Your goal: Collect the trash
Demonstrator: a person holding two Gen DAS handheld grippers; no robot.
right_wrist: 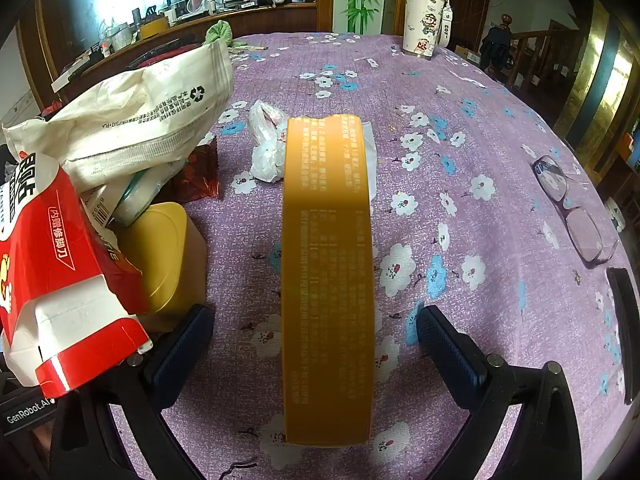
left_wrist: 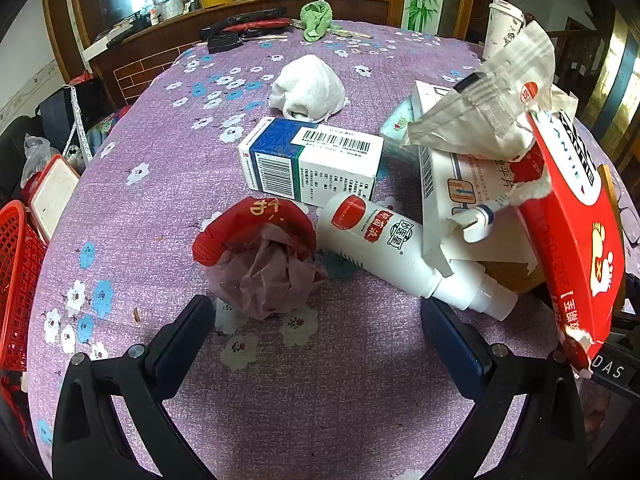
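In the left wrist view my left gripper (left_wrist: 318, 316) is open over the purple flowered tablecloth (left_wrist: 160, 200). Crumpled pink paper in a red wrapper (left_wrist: 260, 256) lies just ahead of its left finger. Beyond are a white bottle (left_wrist: 400, 252) on its side, a blue-and-white box (left_wrist: 312, 160), a white carton (left_wrist: 472, 192), a torn white bag (left_wrist: 480, 100) and a red box (left_wrist: 572, 232). In the right wrist view my right gripper (right_wrist: 314, 320) is open. A long orange box (right_wrist: 328, 280) lies lengthwise between its fingers, with gaps on both sides.
A white cloth bundle (left_wrist: 308, 88) and a green cloth (left_wrist: 316, 18) lie farther back. A red basket (left_wrist: 16, 280) stands off the table's left edge. A lidded cup (right_wrist: 424, 16), glasses (right_wrist: 572, 208), a crumpled white plastic bag (right_wrist: 266, 144) and a yellow tin (right_wrist: 164, 256) are on the cloth.
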